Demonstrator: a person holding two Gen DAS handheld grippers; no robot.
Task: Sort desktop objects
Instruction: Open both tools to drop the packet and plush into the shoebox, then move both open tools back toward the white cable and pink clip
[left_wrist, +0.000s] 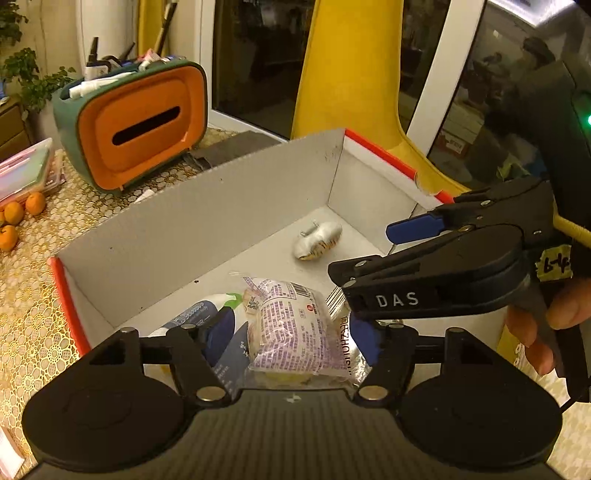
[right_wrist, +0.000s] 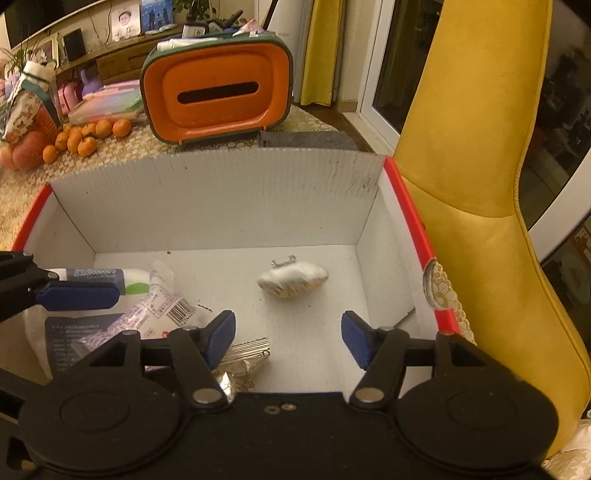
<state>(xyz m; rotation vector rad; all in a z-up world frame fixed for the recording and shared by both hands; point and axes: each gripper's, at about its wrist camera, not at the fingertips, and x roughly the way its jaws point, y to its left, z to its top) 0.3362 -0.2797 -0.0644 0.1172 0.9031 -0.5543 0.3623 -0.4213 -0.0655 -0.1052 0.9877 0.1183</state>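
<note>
both grippers over box (right_wrist: 207, 199), jaws apart

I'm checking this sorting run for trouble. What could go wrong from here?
1. Both claws crowd the white box; the right claw crosses just above the left claw, so they may collide.
2. The left claw's open fingers straddle the purple-printed packet; closing could pinch the silver foil packet beside it too.
</note>
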